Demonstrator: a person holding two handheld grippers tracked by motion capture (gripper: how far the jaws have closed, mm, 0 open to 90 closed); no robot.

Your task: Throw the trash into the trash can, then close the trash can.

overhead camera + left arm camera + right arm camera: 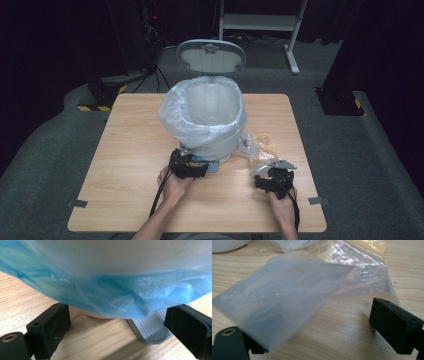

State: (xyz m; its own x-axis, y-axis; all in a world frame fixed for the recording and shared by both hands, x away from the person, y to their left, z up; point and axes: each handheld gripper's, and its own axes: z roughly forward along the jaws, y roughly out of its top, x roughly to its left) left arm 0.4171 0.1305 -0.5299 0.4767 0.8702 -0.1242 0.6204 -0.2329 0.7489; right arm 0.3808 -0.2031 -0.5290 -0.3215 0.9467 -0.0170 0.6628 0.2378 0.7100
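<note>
High view: clear plastic bags [260, 150] were seen right of centre on the table [130, 165], beside a lined pedal bin [207, 120]. The right gripper [270, 176] was held just below them, jaws spread around a loose bag [282, 302] without pinching. The left gripper [186, 162] was set at the bin's pedal [152, 327], jaws spread wide.

A white metal frame [260, 22] is standing on the grey floor [45, 150] beyond the bench [130, 145], cables [150, 35] hanging nearby.
</note>
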